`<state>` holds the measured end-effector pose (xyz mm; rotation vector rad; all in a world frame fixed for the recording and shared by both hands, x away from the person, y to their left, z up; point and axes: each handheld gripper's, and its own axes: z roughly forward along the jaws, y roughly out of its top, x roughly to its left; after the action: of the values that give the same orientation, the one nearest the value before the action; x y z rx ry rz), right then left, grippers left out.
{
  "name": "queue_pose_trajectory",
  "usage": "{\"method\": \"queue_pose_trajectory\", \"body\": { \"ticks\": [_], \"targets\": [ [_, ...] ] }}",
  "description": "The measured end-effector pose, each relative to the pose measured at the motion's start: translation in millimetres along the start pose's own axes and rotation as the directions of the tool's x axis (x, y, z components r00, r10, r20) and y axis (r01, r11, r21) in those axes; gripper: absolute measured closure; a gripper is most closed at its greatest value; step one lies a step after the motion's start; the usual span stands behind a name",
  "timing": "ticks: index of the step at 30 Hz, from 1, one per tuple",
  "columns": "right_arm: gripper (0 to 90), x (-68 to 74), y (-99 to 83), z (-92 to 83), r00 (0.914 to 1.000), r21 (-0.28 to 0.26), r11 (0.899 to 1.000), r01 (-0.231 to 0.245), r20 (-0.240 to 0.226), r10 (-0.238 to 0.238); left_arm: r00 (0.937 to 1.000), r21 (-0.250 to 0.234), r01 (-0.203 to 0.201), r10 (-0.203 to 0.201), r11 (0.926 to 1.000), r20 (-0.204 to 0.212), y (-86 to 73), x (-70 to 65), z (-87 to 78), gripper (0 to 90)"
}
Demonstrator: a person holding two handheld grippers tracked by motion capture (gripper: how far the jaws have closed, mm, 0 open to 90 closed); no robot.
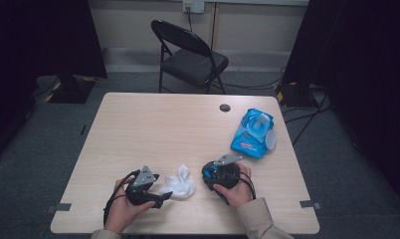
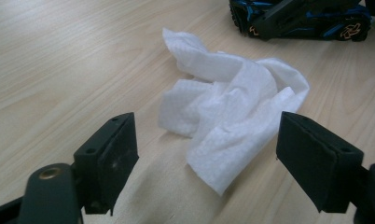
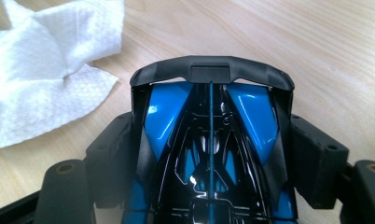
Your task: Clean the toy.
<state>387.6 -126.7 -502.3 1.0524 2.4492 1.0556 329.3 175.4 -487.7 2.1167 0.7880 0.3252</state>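
A crumpled white wipe (image 1: pixel 179 184) lies on the table near the front edge, between my two grippers. My left gripper (image 1: pixel 163 195) points right at it, and in the left gripper view its jaws (image 2: pixel 206 140) stand open, with the near corner of the wipe (image 2: pixel 227 100) lying loose on the wood between them. A blue and black toy car (image 3: pixel 209 140) sits between the pads of my right gripper (image 3: pixel 211 154), which press on its two sides. In the high view that gripper (image 1: pixel 214 173) rests just right of the wipe. The car (image 2: pixel 307 18) shows beyond the wipe.
A blue pack of wet wipes (image 1: pixel 252 132) with its flap open lies at the right of the wooden table (image 1: pixel 153 124). A round cable hole (image 1: pixel 225 107) is near the far edge. A black folding chair (image 1: pixel 190 55) stands behind the table.
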Motion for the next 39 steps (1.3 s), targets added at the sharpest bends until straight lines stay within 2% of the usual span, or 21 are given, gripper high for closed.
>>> {"method": "queue_pose_trajectory", "body": {
  "ticks": [14,15,21,27,30,33,37,39],
  "targets": [
    [25.8,-3.3,0.7,-17.3,0.9987,-0.090,0.996,-0.023,-0.047,0.019,0.9994,-0.010,0.012,-0.012,0.9999,0.032,5.1,-3.1,2.7,23.5],
    [25.8,-3.7,0.9,-18.7,0.9983,-0.098,0.995,-0.025,-0.054,0.020,0.9995,-0.008,0.004,-0.003,1.0000,0.031,5.5,-3.0,2.9,23.8],
    [25.8,-7.2,1.1,-28.3,0.9962,-0.149,0.987,-0.052,-0.076,0.041,0.9991,-0.014,-0.001,0.001,0.9999,0.042,9.6,-5.2,4.2,23.9],
    [25.8,-12.3,0.9,-39.8,0.9940,-0.203,0.976,-0.077,-0.091,0.060,0.9975,-0.022,-0.018,0.020,0.9996,0.067,15.1,-8.5,8.2,28.3],
    [25.9,-14.7,1.5,-43.7,0.9937,-0.213,0.974,-0.081,-0.093,0.063,0.9966,-0.012,-0.040,0.041,0.9991,0.071,19.0,-9.5,13.0,31.3],
    [25.8,-14.9,1.4,-47.1,0.9935,-0.216,0.973,-0.079,-0.098,0.059,0.9949,-0.008,-0.044,0.044,0.9990,0.091,22.5,-10.0,18.9,36.4],
    [25.8,-16.2,0.3,-51.5,0.9936,-0.221,0.972,-0.077,-0.097,0.057,0.9932,0.029,-0.062,0.059,0.9976,0.100,21.7,-11.5,28.1,41.7],
    [25.8,-18.0,-0.3,-53.3,0.9916,-0.226,0.970,-0.090,-0.111,0.067,0.9937,0.058,-0.054,0.048,0.9968,0.101,19.9,-12.3,31.9,44.8]
  ]
}}
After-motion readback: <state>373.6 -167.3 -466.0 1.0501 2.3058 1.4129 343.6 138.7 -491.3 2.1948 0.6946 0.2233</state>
